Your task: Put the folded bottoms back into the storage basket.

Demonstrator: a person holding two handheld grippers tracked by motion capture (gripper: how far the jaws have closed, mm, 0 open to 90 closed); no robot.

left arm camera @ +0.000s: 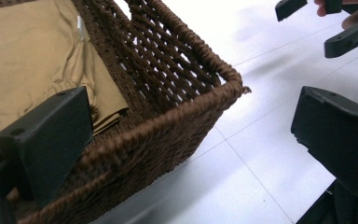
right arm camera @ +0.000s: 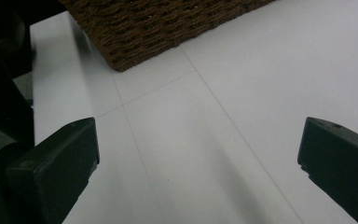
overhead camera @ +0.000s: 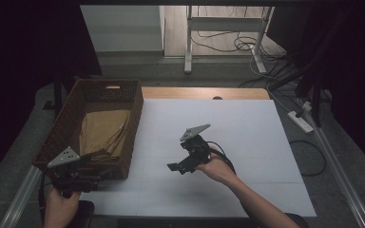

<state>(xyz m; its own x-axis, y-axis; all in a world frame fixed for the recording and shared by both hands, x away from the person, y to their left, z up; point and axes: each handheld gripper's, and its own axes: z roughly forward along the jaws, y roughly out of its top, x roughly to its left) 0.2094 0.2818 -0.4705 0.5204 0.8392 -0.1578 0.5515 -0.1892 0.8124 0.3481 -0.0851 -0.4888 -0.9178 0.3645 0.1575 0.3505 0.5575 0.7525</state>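
A white power strip (overhead camera: 300, 121) lies on the floor beside the table.

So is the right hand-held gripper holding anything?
No, the right hand-held gripper is open, with bare white table between its jaws.

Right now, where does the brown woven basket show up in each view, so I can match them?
High view: basket at left of the table, tan cloth inside.
Left gripper view: basket fills the left, its corner near centre.
Right gripper view: basket at top.
Shared landmark: its near corner on the white tabletop.
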